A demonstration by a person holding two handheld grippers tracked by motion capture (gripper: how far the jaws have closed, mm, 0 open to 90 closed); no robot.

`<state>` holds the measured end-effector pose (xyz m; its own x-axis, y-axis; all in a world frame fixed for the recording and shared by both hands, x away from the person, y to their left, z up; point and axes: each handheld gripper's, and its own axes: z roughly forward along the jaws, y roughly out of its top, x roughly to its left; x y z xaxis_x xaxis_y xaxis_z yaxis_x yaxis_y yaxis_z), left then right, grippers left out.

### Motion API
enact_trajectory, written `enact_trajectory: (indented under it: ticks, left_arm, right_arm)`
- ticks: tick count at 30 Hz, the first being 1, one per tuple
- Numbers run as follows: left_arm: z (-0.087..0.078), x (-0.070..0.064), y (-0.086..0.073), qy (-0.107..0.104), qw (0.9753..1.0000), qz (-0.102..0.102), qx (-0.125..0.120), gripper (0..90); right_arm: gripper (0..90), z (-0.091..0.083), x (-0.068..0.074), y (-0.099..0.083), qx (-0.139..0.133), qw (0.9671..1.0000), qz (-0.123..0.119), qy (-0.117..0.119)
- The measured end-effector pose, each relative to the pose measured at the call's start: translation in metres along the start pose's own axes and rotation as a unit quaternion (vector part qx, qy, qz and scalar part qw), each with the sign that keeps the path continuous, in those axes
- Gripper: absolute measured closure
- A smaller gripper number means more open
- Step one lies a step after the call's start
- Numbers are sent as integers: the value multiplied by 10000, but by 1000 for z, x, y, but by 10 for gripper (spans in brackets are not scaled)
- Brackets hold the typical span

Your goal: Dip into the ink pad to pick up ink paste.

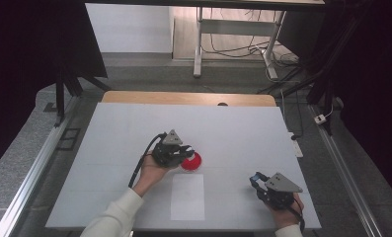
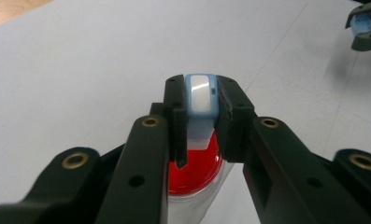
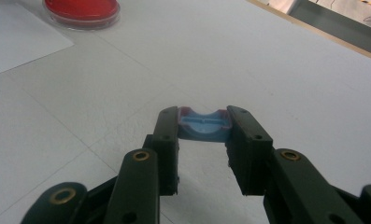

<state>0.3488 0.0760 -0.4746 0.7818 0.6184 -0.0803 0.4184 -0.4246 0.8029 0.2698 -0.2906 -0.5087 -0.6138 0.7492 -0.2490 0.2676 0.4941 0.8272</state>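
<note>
A round red dish (image 1: pixel 193 163) lies on the white table near its middle. My left gripper (image 1: pixel 185 151) hovers at the dish's left rim. In the left gripper view it (image 2: pixel 201 95) is shut on a small blue-and-white piece (image 2: pixel 200 93), with the red dish (image 2: pixel 197 170) just beneath the jaws. My right gripper (image 1: pixel 256 179) sits near the table's front right, apart from the dish. In the right gripper view it (image 3: pixel 203 120) is shut on a small blue piece (image 3: pixel 203 126) just above the table, and the red dish (image 3: pixel 82 10) lies far off at the top left.
A white paper sheet (image 1: pixel 187 196) lies flat in front of the dish, between the two hands; its corner (image 3: pixel 15 37) appears in the right gripper view. The white table (image 1: pixel 134 128) ends in a wooden strip (image 1: pixel 188 98) at the back. Rails run along both sides.
</note>
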Motion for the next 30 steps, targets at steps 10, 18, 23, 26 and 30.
enact_trajectory:
  ticks: [10, 18, 23, 26, 30]
  left_arm:
    - [-16, -2, 4, -179, 9997, -8, -192, 754]
    - [-26, -4, 5, -276, 9993, 7, -249, 754]
    - [-31, -5, 5, -317, 9992, 36, -255, 754]
    - [-34, -6, 4, -334, 9991, 55, -263, 754]
    - [-38, -6, 4, -412, 9988, 48, -276, 754]
  right_arm:
    - [651, 0, 0, 0, -5, 10000, -2, -6]
    - [651, 0, 0, 0, -7, 10000, -8, 0]
    - [651, 0, -1, 0, -19, 10000, -16, -3]
    - [651, 1, 0, -1, -15, 10000, -22, 2]
    - [651, 0, 0, 0, -19, 10000, -23, -1]
